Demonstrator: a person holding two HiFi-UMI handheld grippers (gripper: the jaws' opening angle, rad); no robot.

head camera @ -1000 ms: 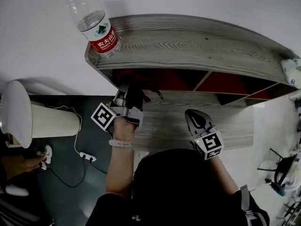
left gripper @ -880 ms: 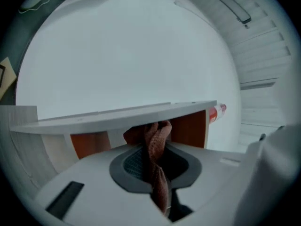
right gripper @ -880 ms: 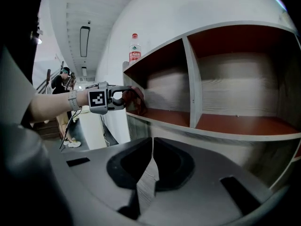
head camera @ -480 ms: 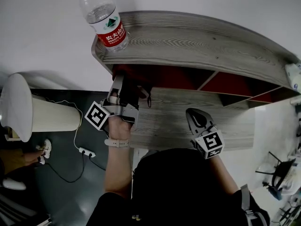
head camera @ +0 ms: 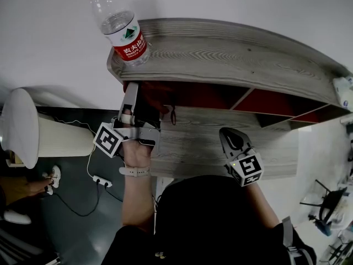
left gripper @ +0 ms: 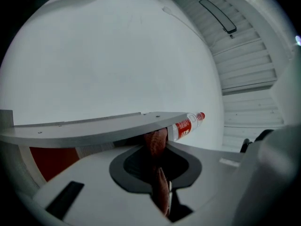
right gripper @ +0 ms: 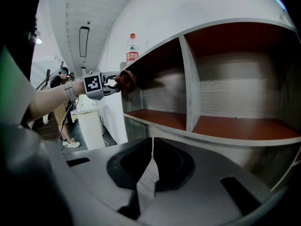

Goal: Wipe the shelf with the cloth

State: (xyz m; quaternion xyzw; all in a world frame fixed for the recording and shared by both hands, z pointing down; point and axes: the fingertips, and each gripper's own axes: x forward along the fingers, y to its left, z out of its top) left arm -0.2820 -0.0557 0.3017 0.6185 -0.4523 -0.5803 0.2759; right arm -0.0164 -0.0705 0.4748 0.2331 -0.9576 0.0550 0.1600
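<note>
A grey wood shelf unit (head camera: 231, 54) has red compartments under its top board. My left gripper (head camera: 139, 95) reaches into the top left compartment, shut on a dark red cloth (head camera: 159, 99). In the left gripper view the cloth (left gripper: 156, 142) bunches between the closed jaws, right under the edge of the top board (left gripper: 94, 128). The right gripper view shows the left gripper (right gripper: 112, 83) and the cloth (right gripper: 127, 81) at the shelf's left end. My right gripper (head camera: 231, 139) hovers over the lower board, shut, with nothing in it (right gripper: 151, 149).
A water bottle (head camera: 118, 26) with a red label stands on the left end of the top board. A white cylindrical bin (head camera: 38, 137) stands to the left, on the dark floor with a power strip (head camera: 102, 180). A white object (head camera: 345, 90) sits at the top board's right end.
My left gripper has moved left and farther up into the top left compartment with the cloth. The right gripper has stayed in place.
</note>
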